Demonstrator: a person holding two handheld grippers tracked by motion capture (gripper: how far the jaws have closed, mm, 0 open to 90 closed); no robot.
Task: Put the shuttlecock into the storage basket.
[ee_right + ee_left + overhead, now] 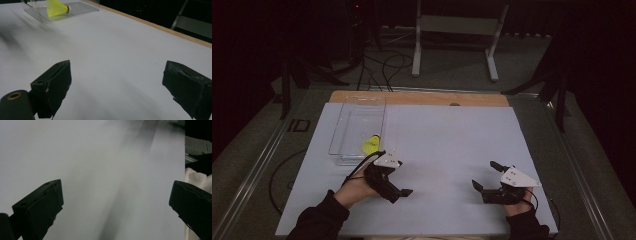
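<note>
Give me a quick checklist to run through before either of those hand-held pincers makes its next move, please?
1. Left gripper empty, jaws apart: ok.
2. Right gripper empty, jaws apart: ok.
3. Yellow feathered shuttlecock lying on its side inside the clear plastic rectangular tray: ok.
4. White table sheet bare between the two grippers: ok.
5. Left gripper close to the tray's near end, so its path there looks short: ok.
6. Whether the shuttlecock touches the tray wall: cannot tell.
</note>
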